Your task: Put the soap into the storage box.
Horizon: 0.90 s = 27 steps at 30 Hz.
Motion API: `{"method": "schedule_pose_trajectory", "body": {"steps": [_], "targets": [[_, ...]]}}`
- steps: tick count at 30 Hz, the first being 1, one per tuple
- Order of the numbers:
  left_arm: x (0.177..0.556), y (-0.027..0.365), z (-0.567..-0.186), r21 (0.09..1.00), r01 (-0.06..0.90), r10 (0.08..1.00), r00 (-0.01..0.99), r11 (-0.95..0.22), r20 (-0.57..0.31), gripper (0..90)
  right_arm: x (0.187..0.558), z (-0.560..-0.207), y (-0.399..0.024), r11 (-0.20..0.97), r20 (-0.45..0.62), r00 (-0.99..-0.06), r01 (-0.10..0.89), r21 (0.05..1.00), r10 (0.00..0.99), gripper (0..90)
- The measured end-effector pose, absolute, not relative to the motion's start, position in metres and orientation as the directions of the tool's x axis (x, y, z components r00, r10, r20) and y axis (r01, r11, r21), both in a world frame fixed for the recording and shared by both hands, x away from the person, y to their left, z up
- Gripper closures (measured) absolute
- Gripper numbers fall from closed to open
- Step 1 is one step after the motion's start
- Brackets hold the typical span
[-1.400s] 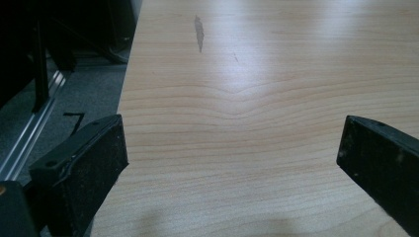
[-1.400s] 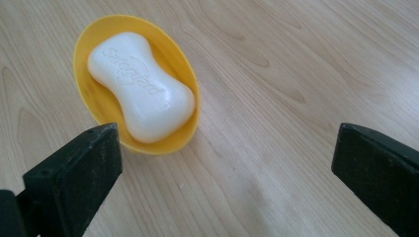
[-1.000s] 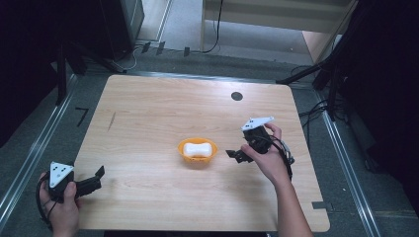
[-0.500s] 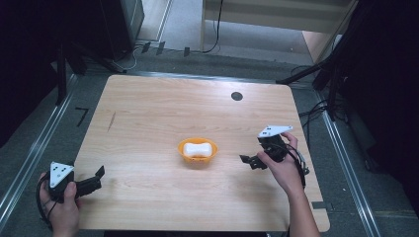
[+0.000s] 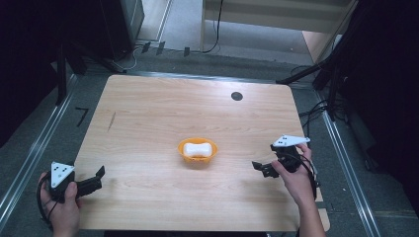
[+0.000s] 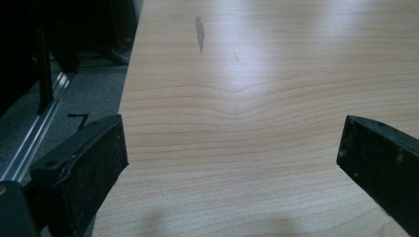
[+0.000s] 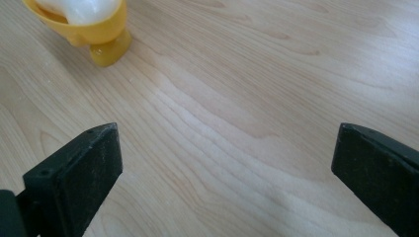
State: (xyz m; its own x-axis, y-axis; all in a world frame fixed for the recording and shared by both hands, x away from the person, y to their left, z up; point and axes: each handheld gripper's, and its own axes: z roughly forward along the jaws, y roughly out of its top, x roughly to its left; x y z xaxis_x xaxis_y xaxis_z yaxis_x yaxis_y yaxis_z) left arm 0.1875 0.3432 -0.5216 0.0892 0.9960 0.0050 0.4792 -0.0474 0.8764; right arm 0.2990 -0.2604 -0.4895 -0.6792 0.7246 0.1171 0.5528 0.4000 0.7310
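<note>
Bowl [image 5: 197,149] sits mid-tabletop [image 5: 148,113], white piece [image 5: 198,147] inside. Looks like light, stiff, slick plastic; likely tips easily, so pinch the rim. Right tool [image 5: 260,168] near its right, jaws wide, empty. Left tool [image 5: 94,179] near-left, wide, empty.

One light wooden counter [image 5: 148,123] carries one small orange plastic bowl [image 5: 197,150], and in it lies one white bone-shaped piece [image 5: 197,147]. One small round black spot [image 5: 236,96] sits near the counter's far edge. Two black tongs are there, one left [image 5: 96,178] and one right [image 5: 261,168].
</note>
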Motion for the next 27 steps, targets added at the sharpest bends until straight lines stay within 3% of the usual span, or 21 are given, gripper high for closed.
{"method": "schedule_pose_trajectory", "body": {"steps": [27], "targets": [[0.187,0.343,-0.521,0.876,0.480,0.996,0.089,-0.055,0.014,0.0,0.249,-0.523,-0.324,0.250,0.166,-0.573,0.575,0.779,0.803,0.0]]}}
